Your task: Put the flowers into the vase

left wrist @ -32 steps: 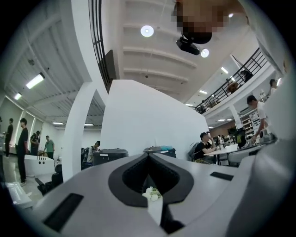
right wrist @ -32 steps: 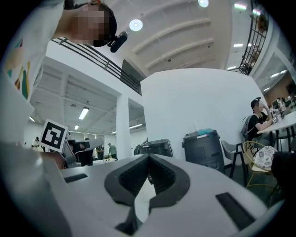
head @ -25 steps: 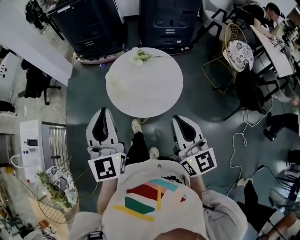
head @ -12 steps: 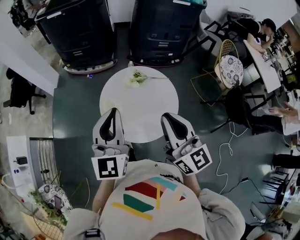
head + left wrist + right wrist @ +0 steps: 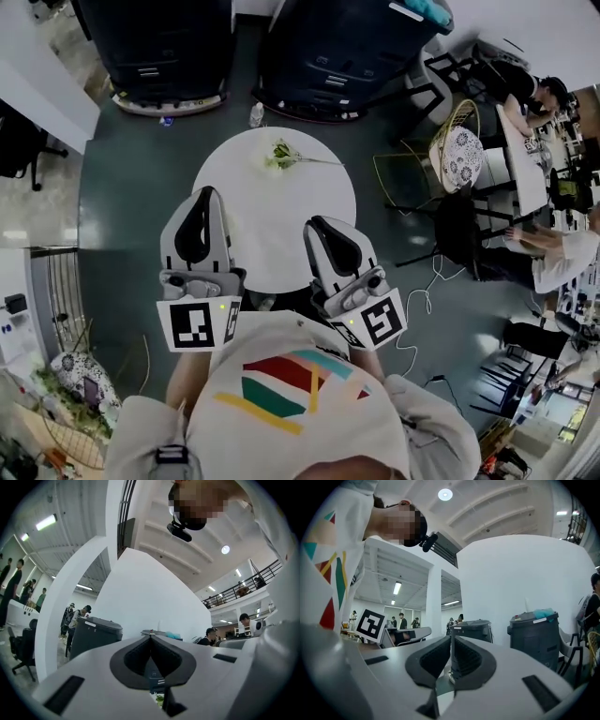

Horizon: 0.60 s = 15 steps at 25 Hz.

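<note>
A white flower (image 5: 280,155) with green leaves and a long thin stem lies on the far part of the round white table (image 5: 281,230). No vase can be made out in the head view. My left gripper (image 5: 202,193) is shut and empty over the table's near left edge. My right gripper (image 5: 313,224) is shut and empty over the near right part. Both point toward the flower and stay well short of it. In the left gripper view the left gripper (image 5: 151,637) has its jaws together. The right gripper (image 5: 451,637) looks the same in its own view.
Two dark wheeled bins (image 5: 159,42) (image 5: 342,47) stand behind the table, with a small bottle (image 5: 256,114) on the floor between them. A wire chair with a patterned cushion (image 5: 461,155) and a dark chair (image 5: 461,232) stand right. Cables (image 5: 424,298) trail on the floor.
The person has stepped up to the table. Both grippers, earlier over the floor short of it, now reach over its near edge. Both stayed shut.
</note>
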Each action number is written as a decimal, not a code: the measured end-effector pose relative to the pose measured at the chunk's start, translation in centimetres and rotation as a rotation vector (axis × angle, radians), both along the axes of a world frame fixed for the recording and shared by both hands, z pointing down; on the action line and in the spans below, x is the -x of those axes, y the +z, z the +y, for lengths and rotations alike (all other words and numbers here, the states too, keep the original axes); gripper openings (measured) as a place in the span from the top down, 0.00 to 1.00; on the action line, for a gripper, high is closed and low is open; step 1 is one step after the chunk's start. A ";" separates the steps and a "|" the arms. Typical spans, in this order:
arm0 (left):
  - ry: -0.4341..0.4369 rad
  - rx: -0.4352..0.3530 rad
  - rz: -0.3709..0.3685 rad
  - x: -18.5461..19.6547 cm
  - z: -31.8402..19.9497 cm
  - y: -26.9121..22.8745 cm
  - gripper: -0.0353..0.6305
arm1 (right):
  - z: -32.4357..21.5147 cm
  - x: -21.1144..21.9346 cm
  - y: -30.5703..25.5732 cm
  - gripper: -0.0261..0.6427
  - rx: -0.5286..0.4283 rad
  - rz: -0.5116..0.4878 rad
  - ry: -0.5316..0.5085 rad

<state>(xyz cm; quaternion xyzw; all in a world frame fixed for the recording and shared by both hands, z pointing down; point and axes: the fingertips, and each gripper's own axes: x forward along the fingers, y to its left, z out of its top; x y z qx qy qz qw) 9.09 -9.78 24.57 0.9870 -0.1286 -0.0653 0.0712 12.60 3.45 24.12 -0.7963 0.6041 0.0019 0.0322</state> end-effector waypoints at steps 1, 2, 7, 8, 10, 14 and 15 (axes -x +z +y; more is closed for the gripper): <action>0.003 -0.002 -0.007 -0.8 0.0 0.2 0.94 | -0.5 -0.1 0.3 0.94 0.015 0.012 -0.014; 0.006 -0.010 -0.017 -1.5 0.2 0.4 0.94 | -0.7 -0.3 0.9 0.94 0.036 0.021 -0.026; -0.063 -0.084 -0.083 -4.1 0.4 0.3 0.94 | -0.5 -3.7 4.0 0.56 0.084 0.000 -0.065; -0.093 -0.097 -0.098 -4.4 -0.1 0.2 0.94 | -0.7 -5.1 4.5 0.53 0.094 -0.004 -0.065; -0.150 -0.103 -0.123 -4.7 -0.8 -0.1 0.94 | -0.9 -8.2 5.1 0.44 0.145 0.018 -0.071; -0.233 -0.133 -0.161 -4.7 -1.4 -0.2 0.94 | -2.7 -14.0 7.3 0.17 0.303 0.168 -0.149; -0.245 -0.138 -0.166 -4.4 -1.2 -0.1 0.94 | -3.1 -15.0 8.4 0.16 0.344 0.200 -0.176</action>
